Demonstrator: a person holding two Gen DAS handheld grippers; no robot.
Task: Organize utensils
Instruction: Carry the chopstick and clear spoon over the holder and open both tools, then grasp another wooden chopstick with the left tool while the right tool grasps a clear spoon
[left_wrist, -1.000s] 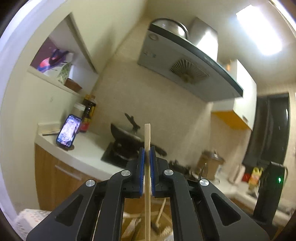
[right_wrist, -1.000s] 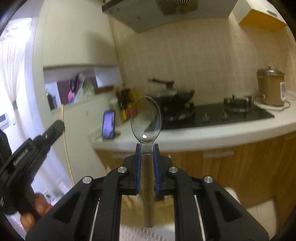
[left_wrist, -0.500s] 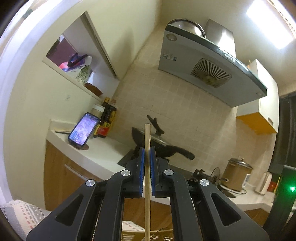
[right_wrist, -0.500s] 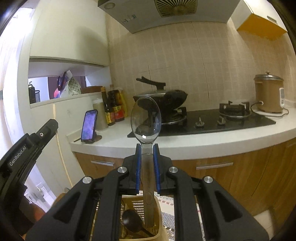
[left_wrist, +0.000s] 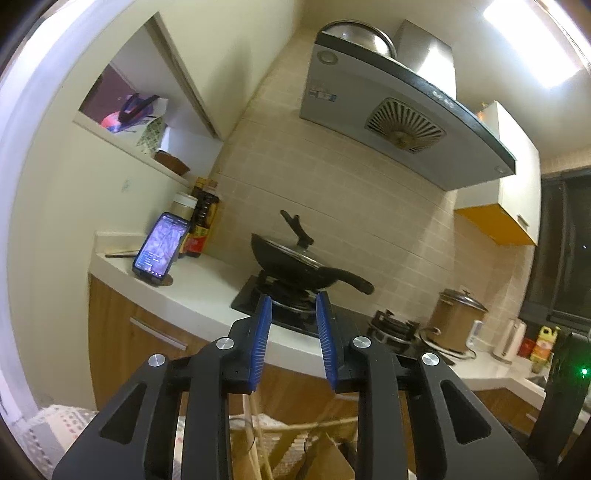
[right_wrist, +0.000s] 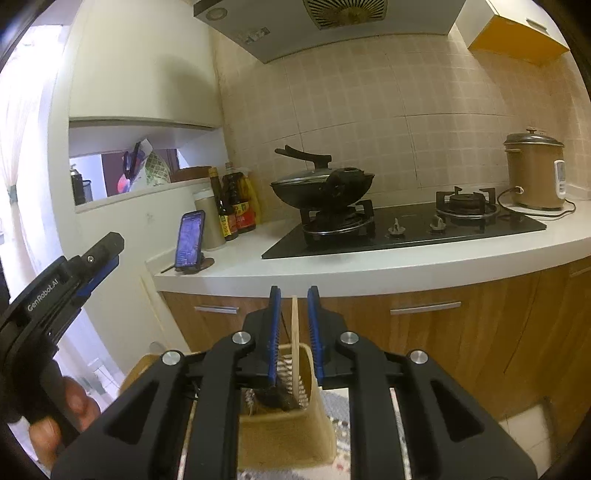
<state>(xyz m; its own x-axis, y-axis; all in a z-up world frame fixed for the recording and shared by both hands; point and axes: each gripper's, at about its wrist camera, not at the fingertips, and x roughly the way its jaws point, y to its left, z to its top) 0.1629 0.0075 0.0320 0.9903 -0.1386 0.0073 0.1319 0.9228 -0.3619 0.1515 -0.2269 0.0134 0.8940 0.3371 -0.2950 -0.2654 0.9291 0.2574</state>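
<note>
our left gripper (left_wrist: 293, 341) has its blue-padded jaws spread apart with nothing between them, pointed up toward the stove. in the right wrist view the same left gripper (right_wrist: 79, 275) shows at the left edge, held in our left hand (right_wrist: 62, 413).

our right gripper (right_wrist: 293, 332) also stands with its jaws apart, holding nothing. a wooden chopstick (right_wrist: 294, 332) rises upright in the gap between them; we cannot tell whether it touches either pad. its lower end goes down into the beige utensil holder (right_wrist: 284, 432), which sits directly under the right gripper. inside the holder we see a dark rounded shape that looks like a spoon bowl (right_wrist: 275, 397), though it is partly hidden by the gripper body. in the left wrist view, thin wooden sticks (left_wrist: 255, 435) show low between the gripper arms, too blurred to say more.

behind all this, the white countertop (right_wrist: 369, 264) carries a black gas hob (right_wrist: 406, 230) with a lidded black wok (right_wrist: 317, 186) on its left burner. a phone (right_wrist: 190, 238) leans on a stand near the counter's left end, just beside a group of sauce bottles (right_wrist: 236, 206). a brown rice cooker (right_wrist: 533, 171) stands at the far right of the counter. a range hood (left_wrist: 399, 110) hangs above the stove.
</note>
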